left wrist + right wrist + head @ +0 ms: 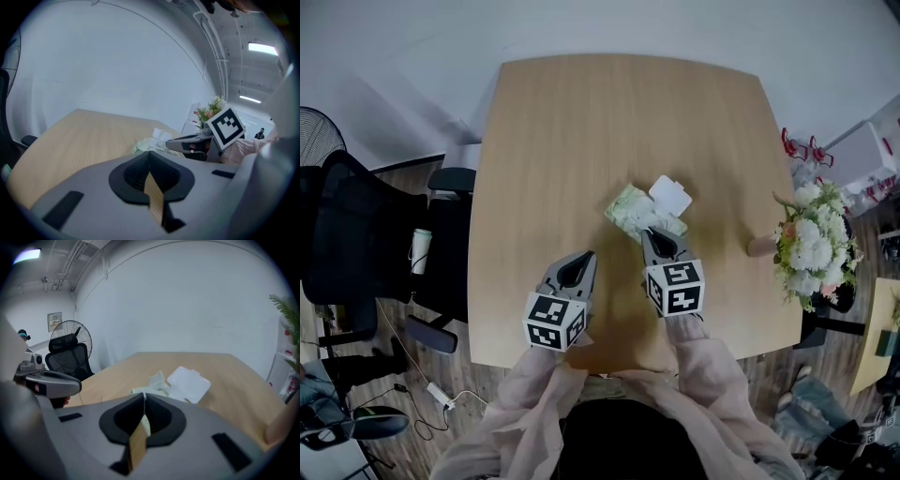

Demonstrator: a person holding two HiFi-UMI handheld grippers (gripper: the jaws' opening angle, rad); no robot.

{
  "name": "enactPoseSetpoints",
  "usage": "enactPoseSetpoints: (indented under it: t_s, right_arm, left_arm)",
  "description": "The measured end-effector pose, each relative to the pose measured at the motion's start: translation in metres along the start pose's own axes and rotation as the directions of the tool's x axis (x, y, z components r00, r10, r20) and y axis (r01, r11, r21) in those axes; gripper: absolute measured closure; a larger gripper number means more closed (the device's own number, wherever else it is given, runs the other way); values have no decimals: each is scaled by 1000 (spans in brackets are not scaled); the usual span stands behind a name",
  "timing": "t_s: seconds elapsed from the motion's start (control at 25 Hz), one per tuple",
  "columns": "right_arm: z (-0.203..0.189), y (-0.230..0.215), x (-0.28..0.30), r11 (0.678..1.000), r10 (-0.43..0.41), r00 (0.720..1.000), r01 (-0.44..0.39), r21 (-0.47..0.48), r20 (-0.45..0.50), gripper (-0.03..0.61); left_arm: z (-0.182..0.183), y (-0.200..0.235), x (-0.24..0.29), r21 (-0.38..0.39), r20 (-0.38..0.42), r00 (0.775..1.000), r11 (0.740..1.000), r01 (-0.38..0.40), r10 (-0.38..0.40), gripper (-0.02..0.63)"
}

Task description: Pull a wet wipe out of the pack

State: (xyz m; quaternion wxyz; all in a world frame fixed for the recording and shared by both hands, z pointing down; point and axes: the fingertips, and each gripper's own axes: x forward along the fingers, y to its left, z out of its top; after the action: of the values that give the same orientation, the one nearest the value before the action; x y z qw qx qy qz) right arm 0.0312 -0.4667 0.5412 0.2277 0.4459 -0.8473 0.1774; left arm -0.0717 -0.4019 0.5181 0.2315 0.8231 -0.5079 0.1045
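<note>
The person held both forearms out ahead, wrapped in loose pale-pink sleeves (705,349). The left gripper (584,255) sat nearer the body, nose tipped slightly downward, its jaws drawn together. The right gripper (650,233) reached farther forward and tilted down a little more steeply, its jaws likewise pressed shut at the tips. The two sat close side by side without touching, and their marker cubes (554,322) faced up toward the head.
</note>
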Motion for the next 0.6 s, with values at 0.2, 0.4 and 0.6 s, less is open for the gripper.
enactPoseSetpoints:
  t_s: [0.2,0.4,0.6]
  right_arm:
    - [-3,1,-8,1000,-9,1000,9,3,3,568]
    - [-5,2,-16,1000,-20,1000,20,9,8,568]
    - [-8,8,-23,1000,-18,1000,18,14,15,568]
  left_arm:
    - [1,-4,-6,6,13,1000,1000,3,-3,603]
    - [-1,-8,-12,9,14,1000,1000,6,-6,603]
    - [-3,-10,-16,13,19,1000,1000,7,-7,603]
